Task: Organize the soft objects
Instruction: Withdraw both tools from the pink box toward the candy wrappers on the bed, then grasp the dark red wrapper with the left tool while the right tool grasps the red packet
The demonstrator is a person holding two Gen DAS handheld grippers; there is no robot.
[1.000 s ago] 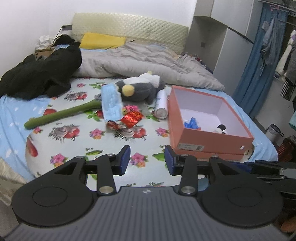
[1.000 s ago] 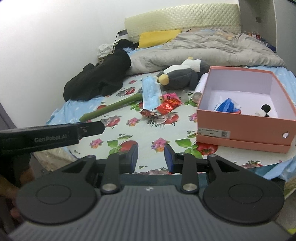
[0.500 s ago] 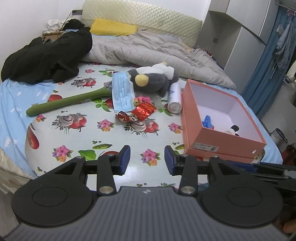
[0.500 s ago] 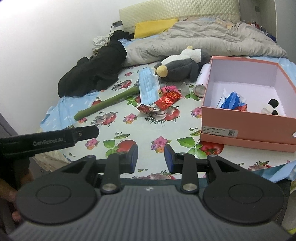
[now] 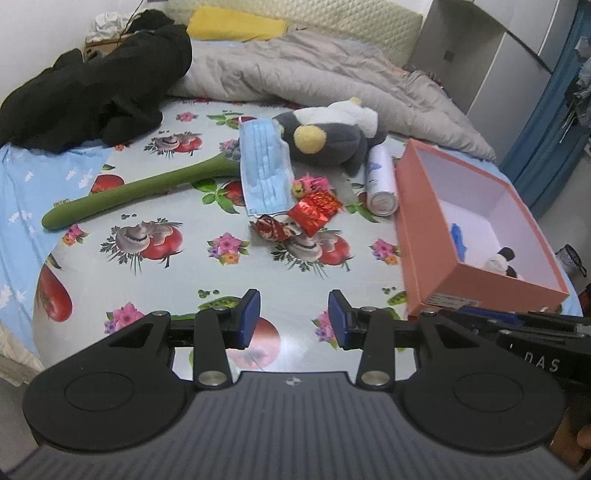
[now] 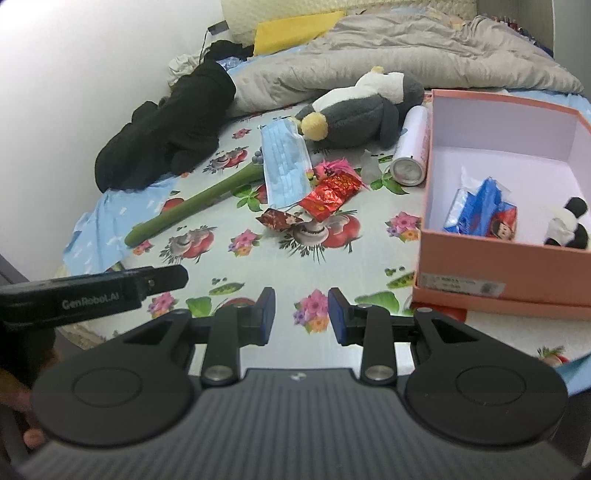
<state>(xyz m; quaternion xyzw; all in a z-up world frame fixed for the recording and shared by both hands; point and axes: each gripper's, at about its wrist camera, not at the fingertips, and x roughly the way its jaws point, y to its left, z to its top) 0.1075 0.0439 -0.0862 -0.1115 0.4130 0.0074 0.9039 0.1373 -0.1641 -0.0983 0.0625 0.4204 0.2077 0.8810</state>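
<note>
A grey and white penguin plush lies on the flowered sheet, with a blue face mask beside it. A long green plush stem stretches to the left. Red foil wrappers and a small pink toy lie in front of the mask. At the right stands an open pink box holding a small panda plush and a blue packet. My left gripper and right gripper hover open and empty over the near edge of the bed.
A white spray can lies between the penguin and the box. A black garment, a grey duvet and a yellow pillow fill the far part of the bed. A blue curtain hangs at the right.
Both grippers have moved forward and down toward the bed, so the toys and the box appear larger and nearer. The jaw gaps are unchanged.
</note>
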